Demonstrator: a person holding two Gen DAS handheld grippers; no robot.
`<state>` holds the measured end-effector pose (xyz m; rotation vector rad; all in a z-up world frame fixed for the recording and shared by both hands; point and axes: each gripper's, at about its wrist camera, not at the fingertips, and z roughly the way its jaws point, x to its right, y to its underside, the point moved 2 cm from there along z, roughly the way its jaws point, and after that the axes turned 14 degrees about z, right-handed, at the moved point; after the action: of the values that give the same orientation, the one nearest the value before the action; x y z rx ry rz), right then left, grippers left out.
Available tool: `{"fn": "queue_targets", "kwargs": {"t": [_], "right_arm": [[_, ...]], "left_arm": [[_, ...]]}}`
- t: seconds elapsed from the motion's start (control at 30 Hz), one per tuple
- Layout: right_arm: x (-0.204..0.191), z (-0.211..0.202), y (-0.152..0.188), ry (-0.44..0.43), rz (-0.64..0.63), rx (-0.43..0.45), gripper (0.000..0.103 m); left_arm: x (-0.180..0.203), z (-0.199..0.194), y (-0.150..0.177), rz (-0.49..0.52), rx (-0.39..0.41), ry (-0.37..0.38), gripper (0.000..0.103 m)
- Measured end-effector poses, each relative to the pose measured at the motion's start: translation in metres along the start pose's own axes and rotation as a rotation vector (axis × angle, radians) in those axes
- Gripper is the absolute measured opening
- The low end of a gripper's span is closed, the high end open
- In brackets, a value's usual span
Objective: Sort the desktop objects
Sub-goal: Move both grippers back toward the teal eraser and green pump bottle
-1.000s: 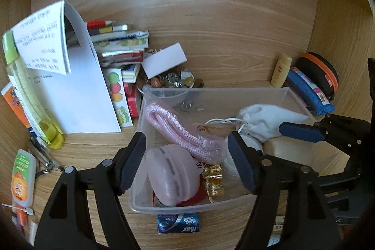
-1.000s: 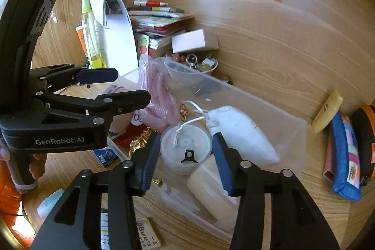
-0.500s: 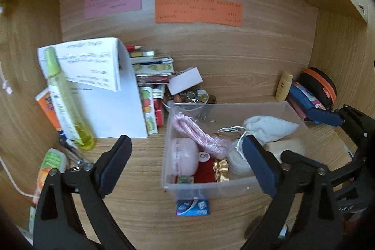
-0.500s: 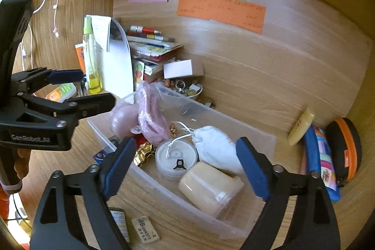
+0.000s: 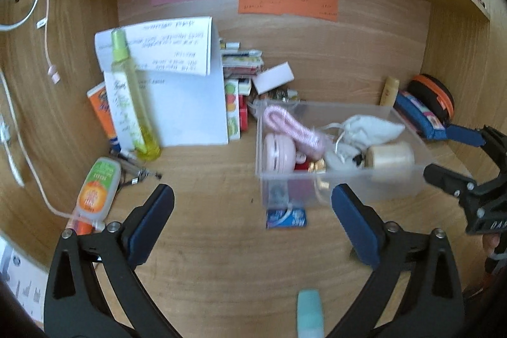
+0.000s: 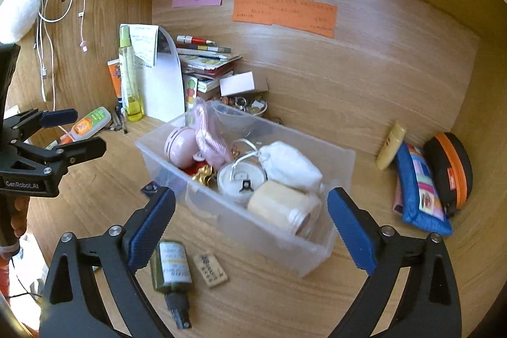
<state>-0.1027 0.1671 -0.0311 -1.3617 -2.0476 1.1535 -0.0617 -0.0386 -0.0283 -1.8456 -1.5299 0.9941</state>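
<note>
Your left gripper (image 5: 253,213) hangs over bare wooden desk (image 5: 221,258), jaws opening wide w/ nothing between the pads. Your right gripper (image 6: 250,222) does the same: jaws opening, pads on either side of the near edge of the clear plastic bin (image 6: 342,167) but not pressing on it, so nothing is gripped.

The bin sits mid-desk, just right of the left gripper's view centre. Inside it: a round pink case (image 6: 181,147) at the left end, a pink braided cord (image 6: 209,135) draped beside it, gold-wrapped bits (image 6: 202,173), a white round lid w/ a black mark (image 6: 241,179), a white cloth pouch (image 6: 290,163) and a cream jar lying on its side (image 6: 282,206) at the right end.

Outside the bin, on the desk in front: a dark green small bottle w/ pale label (image 6: 171,271) lying flat, touching or just beside your right gripper's left pad, can't tell which; a small tan tag (image 6: 210,270) just beside it; a blue packet (image 5: 286,217) against the bin's front wall; a teal tube (image 5: 310,312) near the bottom edge, blurred.

Left side: tall yellow-green spray bottle (image 5: 131,97) upright against folded white paper (image 5: 187,103), orange-label squeeze tube (image 5: 96,189) lying near it. Right side: blue patchwork pouch (image 6: 418,192) and black-orange zip case (image 6: 450,170) touching each other by the wall.
</note>
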Motion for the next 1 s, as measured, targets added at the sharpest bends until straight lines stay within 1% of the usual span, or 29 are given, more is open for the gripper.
{"fn": "queue_targets", "kwargs": {"t": [0.13, 0.37, 0.5, 0.6, 0.7, 0.73, 0.8, 0.83, 0.87, 1.0], "right_arm": [[0.000, -0.002, 0.014, -0.004, 0.013, -0.026, 0.096], [-0.011, 0.003, 0.042, -0.024, -0.006, -0.080, 0.096], [-0.021, 0.009, 0.056, -0.048, -0.027, -0.110, 0.096], [-0.030, 0.015, 0.064, -0.072, -0.047, -0.138, 0.094], [-0.039, 0.023, 0.071, -0.102, -0.075, -0.167, 0.084], [-0.042, 0.027, 0.073, -0.112, -0.087, -0.182, 0.077], [-0.047, 0.033, 0.077, -0.127, -0.103, -0.211, 0.073], [-0.049, 0.036, 0.078, -0.130, -0.108, -0.219, 0.071], [-0.051, 0.038, 0.079, -0.133, -0.113, -0.229, 0.070], [-0.056, 0.047, 0.083, -0.141, -0.132, -0.264, 0.065]], "left_arm": [[0.005, 0.000, 0.019, 0.006, -0.042, 0.014, 0.101], [0.023, 0.006, 0.052, 0.016, -0.124, 0.068, 0.101], [0.032, 0.008, 0.066, 0.017, -0.153, 0.091, 0.101], [0.040, 0.006, 0.075, 0.037, -0.151, 0.092, 0.101], [0.045, 0.004, 0.081, 0.040, -0.149, 0.106, 0.101], [0.045, 0.003, 0.082, 0.040, -0.149, 0.109, 0.100], [0.047, 0.003, 0.084, 0.044, -0.152, 0.119, 0.092], [0.048, 0.004, 0.085, 0.046, -0.157, 0.129, 0.083], [0.049, 0.005, 0.086, 0.046, -0.165, 0.141, 0.078], [0.052, 0.008, 0.089, 0.050, -0.173, 0.150, 0.073]]}}
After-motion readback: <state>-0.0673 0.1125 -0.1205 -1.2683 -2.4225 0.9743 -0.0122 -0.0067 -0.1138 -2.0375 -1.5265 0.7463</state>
